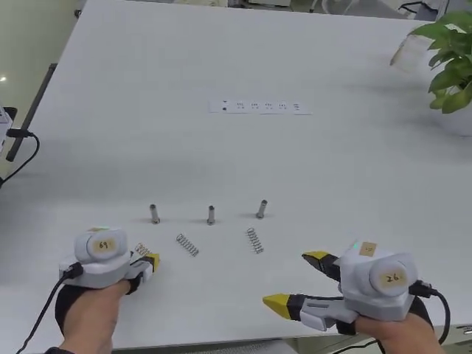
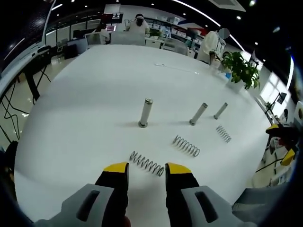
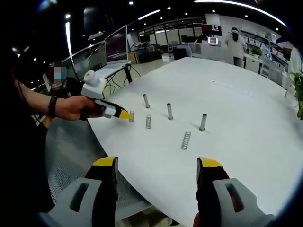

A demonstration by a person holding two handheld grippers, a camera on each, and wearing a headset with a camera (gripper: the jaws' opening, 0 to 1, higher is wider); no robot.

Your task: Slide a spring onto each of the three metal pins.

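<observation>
Three short metal pins stand in a row on the white table: left pin (image 1: 154,214) (image 2: 145,112), middle pin (image 1: 211,215) (image 2: 198,114), right pin (image 1: 261,209) (image 2: 220,110). All three pins are bare. Three springs lie flat in front of them: a left spring (image 1: 142,250) (image 2: 147,163), a middle spring (image 1: 187,245) (image 2: 186,145) and a right spring (image 1: 254,240) (image 3: 186,140). My left gripper (image 1: 151,262) (image 2: 147,169) is open, its yellow tips just short of the left spring and either side of it. My right gripper (image 1: 296,280) (image 3: 156,163) is wide open over the table's near edge, holding nothing.
A white label strip (image 1: 256,108) lies mid-table beyond the pins. A potted plant (image 1: 450,66) stands at the far right. A black cable and bar (image 1: 22,136) run along the table's left edge. The table's near edge (image 1: 221,345) is just below both grippers.
</observation>
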